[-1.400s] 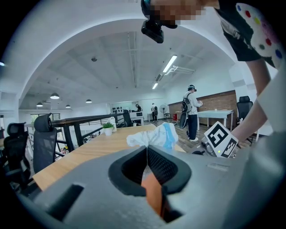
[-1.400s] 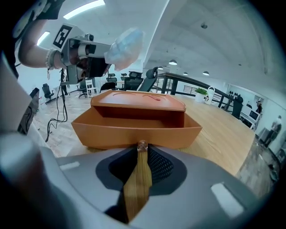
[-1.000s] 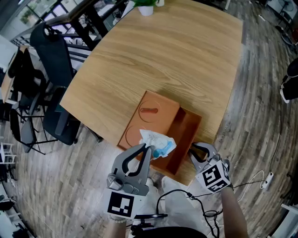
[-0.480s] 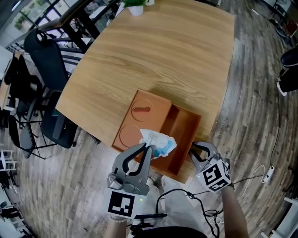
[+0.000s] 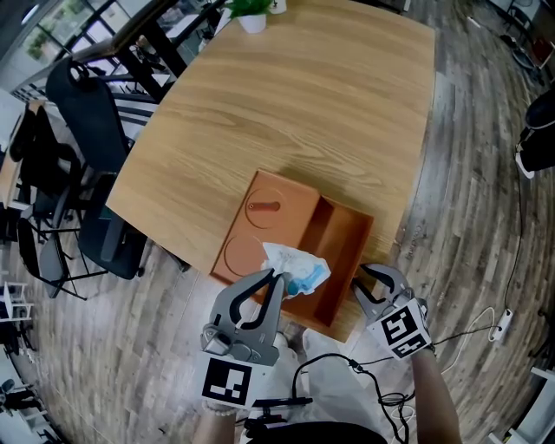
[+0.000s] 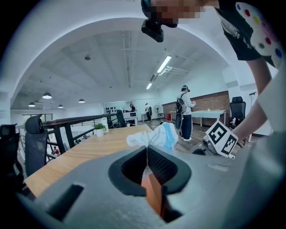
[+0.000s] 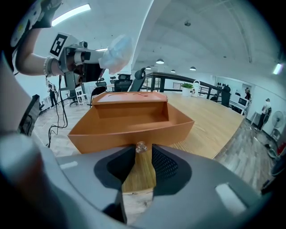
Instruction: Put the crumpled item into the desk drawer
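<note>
An orange desk box (image 5: 276,212) lies on the wooden table near its front edge. Its drawer (image 5: 346,227) is pulled out toward me and shows empty in the right gripper view (image 7: 129,133). My left gripper (image 5: 276,277) is shut on the crumpled white and blue item (image 5: 297,267), held above the drawer's left side. The same item (image 6: 156,136) sticks out past the left gripper's (image 6: 146,148) tips. My right gripper (image 5: 359,279) is at the drawer front; its jaws are opening, with the small clear knob (image 7: 141,146) between the tips of the right gripper (image 7: 142,151).
The table (image 5: 303,104) stretches away behind the box, with a potted plant (image 5: 251,16) at its far edge. Dark chairs (image 5: 91,113) stand off the table's left side. A cable (image 5: 494,334) lies on the wooden floor at the right.
The head view has shifted a little since one second ago. Both grippers stay where they were beside the drawer, and the left one still pinches the crumpled item.
</note>
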Demonstrator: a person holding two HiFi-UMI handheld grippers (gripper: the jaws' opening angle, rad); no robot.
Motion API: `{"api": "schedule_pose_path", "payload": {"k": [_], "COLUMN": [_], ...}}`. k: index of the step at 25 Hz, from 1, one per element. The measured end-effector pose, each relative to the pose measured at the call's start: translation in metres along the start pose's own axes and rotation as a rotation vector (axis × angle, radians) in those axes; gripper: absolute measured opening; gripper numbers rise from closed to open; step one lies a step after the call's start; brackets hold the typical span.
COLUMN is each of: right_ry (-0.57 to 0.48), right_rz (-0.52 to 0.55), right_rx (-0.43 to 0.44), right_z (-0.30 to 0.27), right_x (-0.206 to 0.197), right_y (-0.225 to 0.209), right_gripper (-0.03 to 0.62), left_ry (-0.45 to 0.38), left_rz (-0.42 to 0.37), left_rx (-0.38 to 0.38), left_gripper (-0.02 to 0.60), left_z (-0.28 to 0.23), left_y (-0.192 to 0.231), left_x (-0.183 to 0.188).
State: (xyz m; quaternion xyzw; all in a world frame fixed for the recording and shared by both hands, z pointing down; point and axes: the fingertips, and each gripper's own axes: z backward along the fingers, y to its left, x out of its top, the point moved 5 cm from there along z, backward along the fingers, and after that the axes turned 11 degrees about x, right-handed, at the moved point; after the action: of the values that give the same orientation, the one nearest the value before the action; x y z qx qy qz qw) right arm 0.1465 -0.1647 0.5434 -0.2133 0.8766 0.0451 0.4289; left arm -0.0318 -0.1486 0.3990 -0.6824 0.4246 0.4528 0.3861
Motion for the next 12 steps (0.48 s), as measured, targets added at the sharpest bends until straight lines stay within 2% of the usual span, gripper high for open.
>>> {"api": "schedule_pose_path", "payload": {"k": [3,7,12], "right_ry": [-0.018,-0.082,-0.182], "right_rz": [-0.009,-0.023,-0.017], "right_rx": [-0.018,-0.084,-0.155], "right_z": [0.014,0.032,0.061], "right_x": [0.002,0.016,0.039], "right_y": [-0.002,-0.001,-0.001], "right_gripper": [0.11,0.007,0.006], "left_ry": [-0.011,-0.03,-0.057], "left_rz": [-0.02,-0.038,-0.039], "left_rx": [-0.006,-0.015,-0.037], "left_gripper": [0.011,0.011,0.011], "left_z": [-0.001,0.0,0.0], "left_y": [-0.007,-0.006,-0.011], "left_x": [0.008,0.017,0.029]}}
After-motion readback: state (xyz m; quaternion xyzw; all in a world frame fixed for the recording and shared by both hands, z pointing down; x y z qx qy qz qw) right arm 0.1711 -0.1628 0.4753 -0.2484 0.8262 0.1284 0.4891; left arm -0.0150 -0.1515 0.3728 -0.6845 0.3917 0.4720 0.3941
